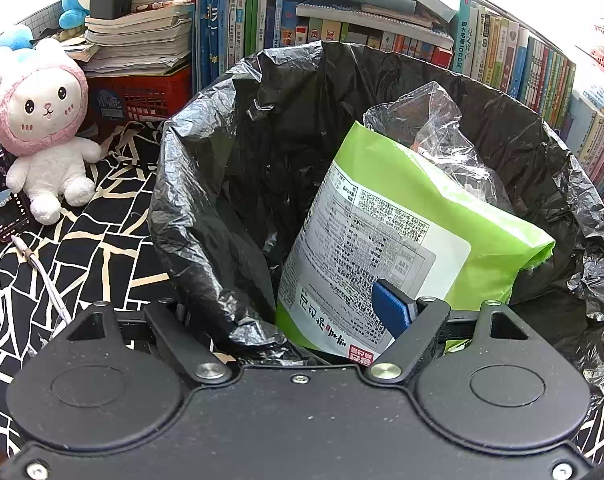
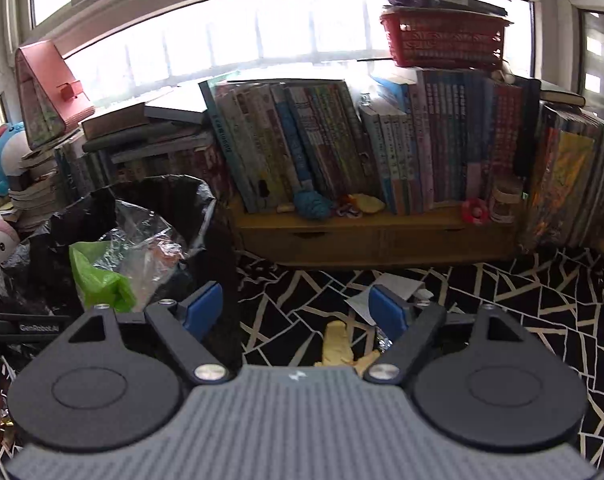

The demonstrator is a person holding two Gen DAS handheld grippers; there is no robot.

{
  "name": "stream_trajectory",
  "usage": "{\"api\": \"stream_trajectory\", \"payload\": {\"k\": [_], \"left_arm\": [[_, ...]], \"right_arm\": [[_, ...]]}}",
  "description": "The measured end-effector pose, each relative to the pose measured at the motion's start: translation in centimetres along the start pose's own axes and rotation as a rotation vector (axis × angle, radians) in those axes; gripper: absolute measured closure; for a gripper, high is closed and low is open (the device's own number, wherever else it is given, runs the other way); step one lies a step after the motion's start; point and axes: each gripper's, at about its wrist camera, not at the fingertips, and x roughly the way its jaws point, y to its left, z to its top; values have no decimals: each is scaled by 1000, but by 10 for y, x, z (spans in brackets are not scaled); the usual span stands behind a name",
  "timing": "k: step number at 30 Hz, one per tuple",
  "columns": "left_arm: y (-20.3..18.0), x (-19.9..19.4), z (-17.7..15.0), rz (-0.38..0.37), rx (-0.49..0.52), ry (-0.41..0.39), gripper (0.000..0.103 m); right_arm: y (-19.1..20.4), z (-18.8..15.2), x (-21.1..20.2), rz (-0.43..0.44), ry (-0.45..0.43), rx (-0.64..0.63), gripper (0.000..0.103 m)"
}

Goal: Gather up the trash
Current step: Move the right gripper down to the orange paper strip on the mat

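While the left gripper (image 1: 302, 312) straddles the near rim of the black-lined bin (image 1: 205, 168), one pad inside and the other hidden outside, whether it pinches the liner cannot be told. Inside lean a green packet (image 1: 434, 208) and clear wrapper (image 1: 434, 132). Right of the bin, the right gripper (image 2: 297, 312) gapes empty (nothing between pads) over yellow scraps (image 2: 338, 340) and white paper (image 2: 386, 288) on the patterned cloth (image 2: 522, 312); books (image 2: 322, 140) stand behind.

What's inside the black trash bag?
Inside the black trash bag a green packet stands tilted, with a crumpled clear plastic wrapper behind it. The packet and the left claw hide the bottom, so anything lying deeper can't be seen.
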Motion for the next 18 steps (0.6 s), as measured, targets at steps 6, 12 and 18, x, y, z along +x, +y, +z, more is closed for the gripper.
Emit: {"api": "stream_trajectory", "payload": {"k": [6,12,18], "left_arm": [[0,0,0,-1,-1,-1,23],[-1,1,1,-2,10,15,23],[-1,2,1,4,7,9,23]], "right_arm": [[-30,-29,12,-93,50,47,13],[-54,-62,31,-163,141,56,13],[-68,-91,51,-228,200,29,13]]}}
